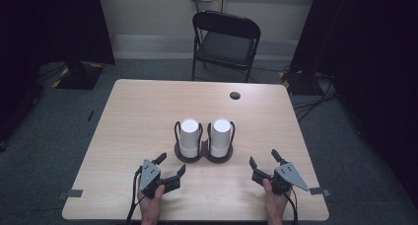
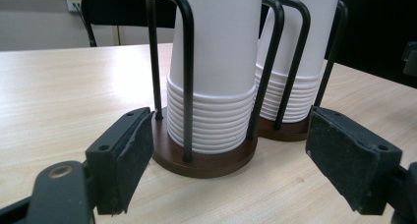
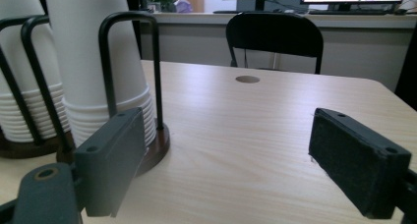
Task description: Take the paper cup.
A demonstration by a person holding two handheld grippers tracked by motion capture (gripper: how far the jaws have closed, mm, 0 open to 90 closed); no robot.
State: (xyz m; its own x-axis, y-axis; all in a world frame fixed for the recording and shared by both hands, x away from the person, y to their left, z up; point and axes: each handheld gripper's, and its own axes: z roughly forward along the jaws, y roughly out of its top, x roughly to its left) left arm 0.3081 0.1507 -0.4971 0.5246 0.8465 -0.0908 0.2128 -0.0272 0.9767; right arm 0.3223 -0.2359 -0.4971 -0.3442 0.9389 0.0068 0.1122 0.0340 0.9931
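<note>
The table (image 1: 138,111) is taking up most of the floor, a pale wooden top with a chair (image 1: 226,40) standing past its 12 o'clock edge and a small cable hole (image 1: 235,95) sitting toward 1 o'clock. Near the middle of the table a dark twin holder (image 1: 203,156) is resting, its wire loops rising around two upside-down stacks of white cups: the left stack (image 1: 190,136) and the right stack (image 1: 221,136), side by side and both sitting fully down in their rings. At about 7 o'clock from the holder the person's left gripper (image 1: 170,167) is hovering near the table, jaws spread wide with nothing between them, and it is pointing at the left stack, which looms just ahead of it in the left gripper view. At about 5 o'clock the right gripper (image 1: 263,162) is waiting too, its jaws likewise standing apart and empty; in the right gripper view the right stack (image 3: 93,52) is lying off to the 10 o'clock side rather than straight ahead. To my eye the work on the cups is only starting: no cup is lifted or separated yet, neither stack is touched, and reaching in, grasping and pulling a cup out all seem left to do.
</note>
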